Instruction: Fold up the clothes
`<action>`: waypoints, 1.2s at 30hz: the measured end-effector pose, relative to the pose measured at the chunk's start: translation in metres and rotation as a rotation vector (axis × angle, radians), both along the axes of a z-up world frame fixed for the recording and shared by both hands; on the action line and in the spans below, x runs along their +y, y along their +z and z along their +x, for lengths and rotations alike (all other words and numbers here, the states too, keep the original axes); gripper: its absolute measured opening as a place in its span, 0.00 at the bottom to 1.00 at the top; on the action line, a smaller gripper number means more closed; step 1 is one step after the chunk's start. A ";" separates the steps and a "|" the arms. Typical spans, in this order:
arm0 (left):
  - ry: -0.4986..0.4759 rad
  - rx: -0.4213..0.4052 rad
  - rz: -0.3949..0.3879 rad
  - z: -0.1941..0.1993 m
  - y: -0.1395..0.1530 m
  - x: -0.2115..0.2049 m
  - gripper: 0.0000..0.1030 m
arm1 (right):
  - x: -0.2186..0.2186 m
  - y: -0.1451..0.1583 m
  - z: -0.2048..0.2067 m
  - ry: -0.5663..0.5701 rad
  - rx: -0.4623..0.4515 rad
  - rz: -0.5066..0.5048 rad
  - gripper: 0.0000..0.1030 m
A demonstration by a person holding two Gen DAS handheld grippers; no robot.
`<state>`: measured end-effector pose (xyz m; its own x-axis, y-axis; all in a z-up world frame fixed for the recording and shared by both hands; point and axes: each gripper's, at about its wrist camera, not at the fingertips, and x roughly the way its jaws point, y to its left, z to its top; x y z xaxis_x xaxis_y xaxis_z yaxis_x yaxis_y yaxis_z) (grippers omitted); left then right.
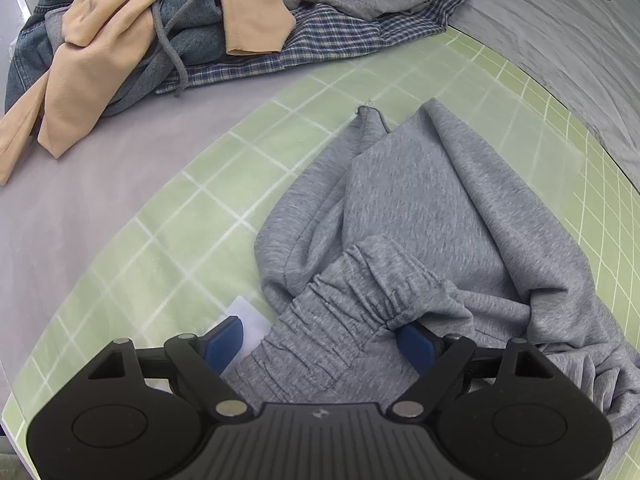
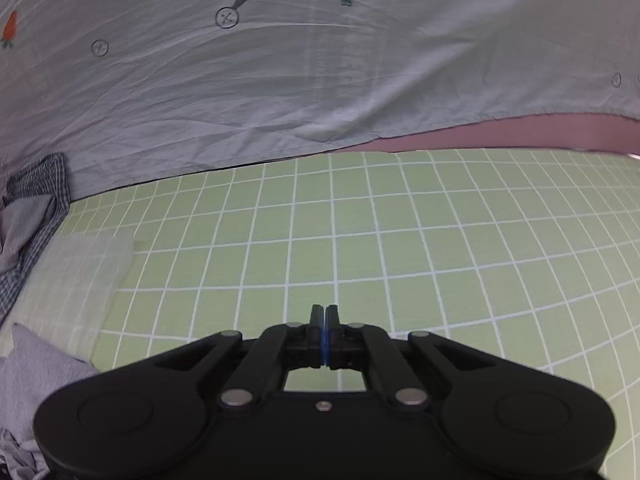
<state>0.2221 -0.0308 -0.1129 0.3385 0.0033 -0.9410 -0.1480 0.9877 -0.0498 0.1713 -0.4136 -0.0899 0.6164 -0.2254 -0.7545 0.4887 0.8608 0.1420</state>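
Task's thing: grey sweatpants [image 1: 420, 216] lie bunched on the green checked sheet [image 1: 192, 216]; the gathered elastic waistband [image 1: 360, 292] sits nearest the left wrist camera, the legs running away from it.

Left tool [image 1: 320, 340]: spread wide, its blue pads straddling the waistband. The right pad is tucked under a fold; the left pad [image 1: 224, 340] stands clear of the cloth over a white label. Nothing looks pinched.

Right tool [image 2: 324, 334]: pressed together on nothing, over bare green sheet, with a corner of grey cloth [image 2: 36, 364] at the left edge of its view.

Step in hand: by my reading, taking hold of the waistband to lay the sweatpants flat before folding.

How to do it well: bring the left tool in until both pads meet the elastic, and catch both layers so the front does not slide off. The right tool probably wants to open and take the far end of the waistband, so the two can pull it taut.

Around: a heap of unfolded clothes [image 1: 160, 28] at the upper left, with a tan top, denim and a checked shirt; a pale carrot-printed cloth [image 2: 280, 80] beyond the sheet.

In the way: the heap is well apart. The creases in the legs may trap folds if not smoothed.
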 end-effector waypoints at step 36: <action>0.087 0.034 0.032 -0.013 -0.025 0.026 0.94 | -0.036 -0.003 -0.062 -0.202 -0.050 -0.186 0.03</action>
<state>0.2087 -0.0043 -0.1375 0.3038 0.0614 -0.9507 -0.2345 0.9720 -0.0122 0.1092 -0.4500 -0.0930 0.5801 -0.4795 -0.6585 0.6493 0.7603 0.0184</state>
